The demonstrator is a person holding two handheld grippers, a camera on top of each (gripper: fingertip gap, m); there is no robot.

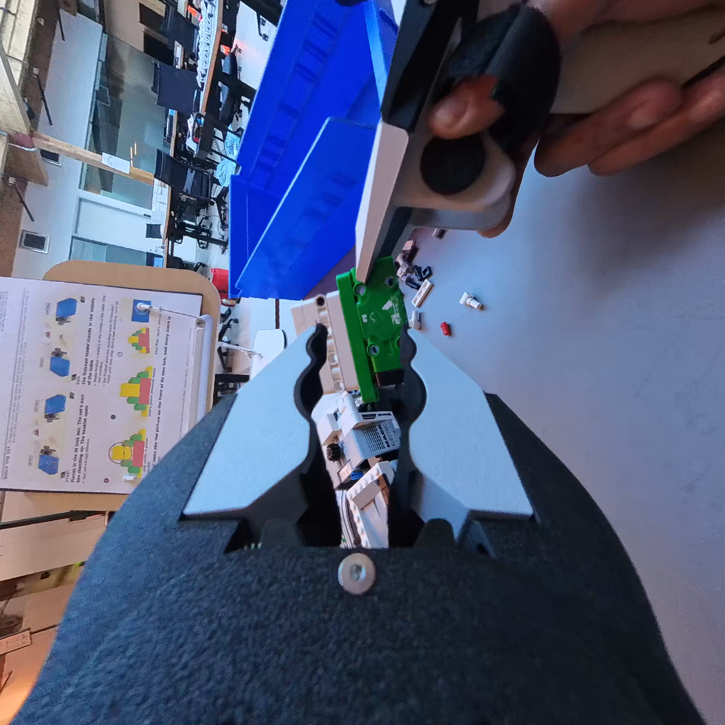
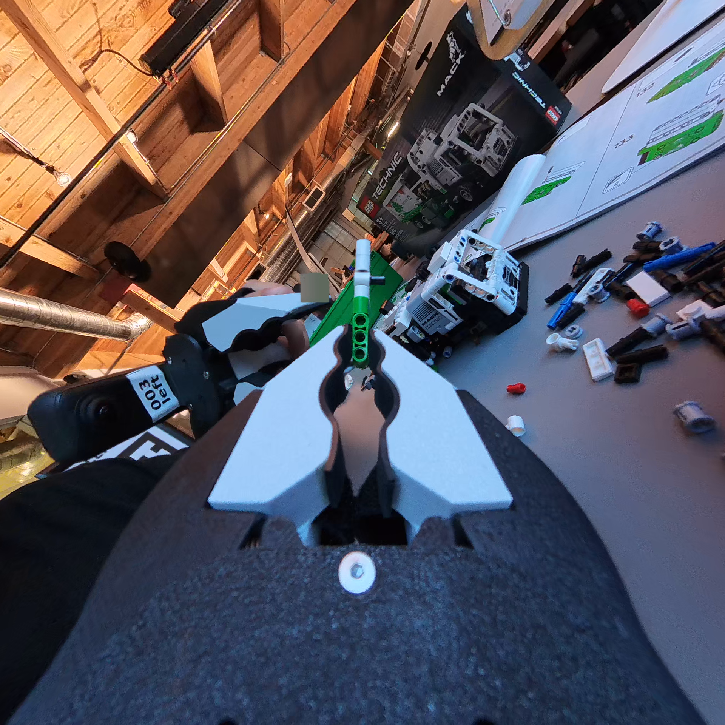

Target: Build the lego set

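Note:
In the left wrist view my left gripper (image 1: pixel 365 337) is closed around the lego truck model (image 1: pixel 372 435). One pad lies on a white beam and the other on the truck's green panel (image 1: pixel 376 325). My right gripper (image 1: pixel 367 274), held by a hand, comes in from the top right with its tip at that green panel. In the right wrist view my right gripper (image 2: pixel 359 333) is shut on a green beam with white parts (image 2: pixel 360 325), held upright. The truck (image 2: pixel 463 290) stands on the grey table (image 2: pixel 588 451). The left gripper (image 2: pixel 314 314) reaches the truck from the left.
Loose black, blue, white and red parts (image 2: pixel 647 290) lie to the right of the truck, with a red pin (image 2: pixel 515 388) nearer. The open booklet (image 2: pixel 647 117) and the set's box (image 2: pixel 463 129) lie behind. Blue bins (image 1: pixel 306 157) and a printed sheet (image 1: pixel 98 384) stand beyond the truck. My left and right fingertips are right by each other.

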